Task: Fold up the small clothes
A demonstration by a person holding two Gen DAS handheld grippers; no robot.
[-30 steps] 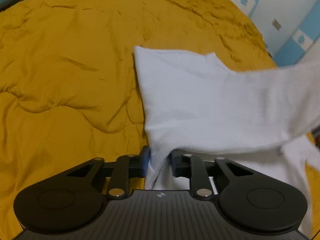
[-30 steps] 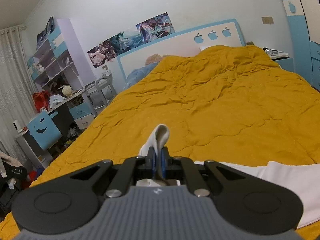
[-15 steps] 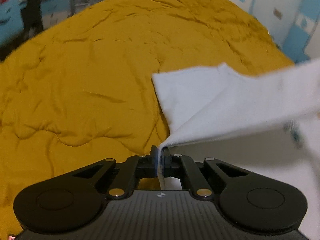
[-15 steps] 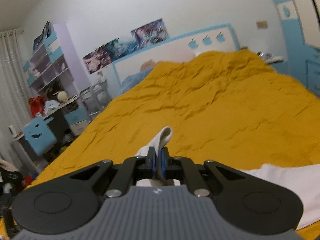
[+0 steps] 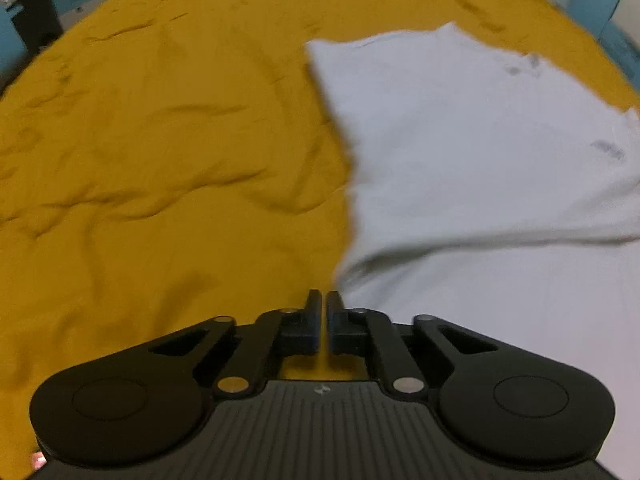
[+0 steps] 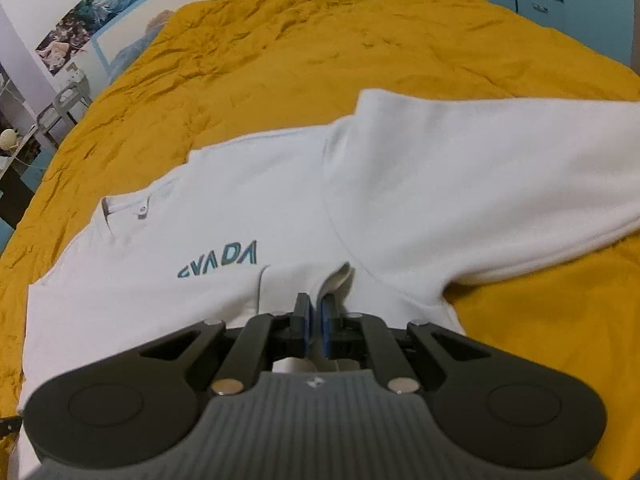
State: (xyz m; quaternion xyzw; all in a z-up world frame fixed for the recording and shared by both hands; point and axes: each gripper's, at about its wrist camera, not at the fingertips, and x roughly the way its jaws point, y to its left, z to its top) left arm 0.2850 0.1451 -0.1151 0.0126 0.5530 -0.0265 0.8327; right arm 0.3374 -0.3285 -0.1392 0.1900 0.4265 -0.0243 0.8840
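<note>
- One mustard-yellow quilted bedspread (image 6: 360, 32), rumpled, filling the ground ahead of and to both sides of each gripper.
- One white T-shirt (image 6: 248, 208) spread on that bedspread, directly ahead of the right gripper and ahead-right of the left; teal lettering (image 6: 218, 260) on the chest just ahead-left of the right fingertips, neckline with its tag (image 6: 124, 208) farther ahead-left, a sleeve (image 6: 480, 176) folded across the body ahead-right.
- Same T-shirt (image 5: 480, 168) in the left wrist view: left edge running forward from just beside the fingertips, a raised crease across the cloth ahead-right.
- Right gripper (image 6: 313, 312): narrow, pinched on a small fold of the shirt's white cloth standing up between the blue pads.
- Left gripper (image 5: 324, 308): drawn nearly together, slim gap, yellow bedspread visible through it, no cloth inside.
- Posters (image 6: 76, 24) on the wall, far ahead-left of the right gripper.
</note>
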